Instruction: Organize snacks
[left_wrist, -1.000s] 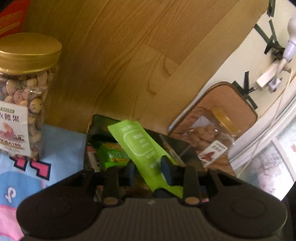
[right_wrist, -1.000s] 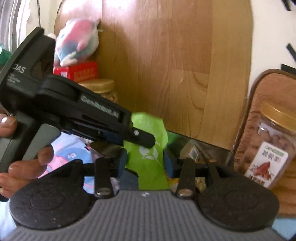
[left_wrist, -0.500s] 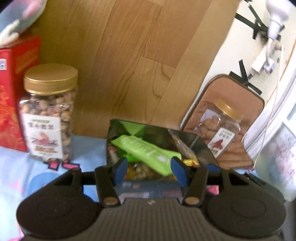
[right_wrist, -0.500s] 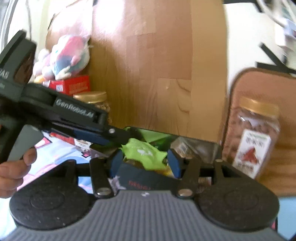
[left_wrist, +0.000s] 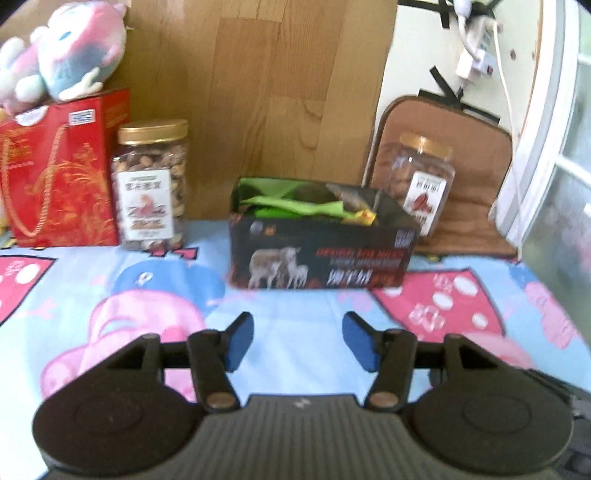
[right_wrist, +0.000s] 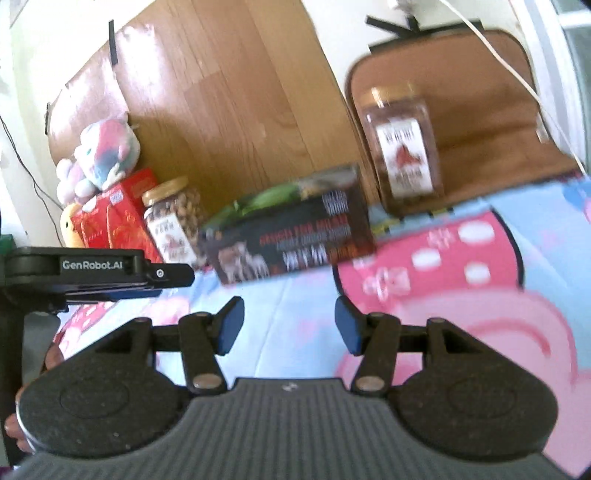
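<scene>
A black open-topped box (left_wrist: 321, 254) stands on the patterned cloth against the wooden board; it also shows in the right wrist view (right_wrist: 291, 236). Green snack packets (left_wrist: 295, 206) lie inside it, with their tops showing over the rim (right_wrist: 266, 197). My left gripper (left_wrist: 297, 341) is open and empty, held back from the box over the cloth. My right gripper (right_wrist: 288, 325) is open and empty, also back from the box. The left gripper's body (right_wrist: 99, 273) shows at the left of the right wrist view.
A gold-lidded nut jar (left_wrist: 149, 184) and a red gift bag (left_wrist: 55, 170) with a plush toy (left_wrist: 66, 51) on top stand left of the box. A second nut jar (left_wrist: 421, 184) stands right of it against a brown cushion (left_wrist: 469, 177). A window frame (left_wrist: 546, 129) is at the right.
My left gripper let go of the green packet, which now lies in the box. Both grippers opened wider and pulled back from the box.
</scene>
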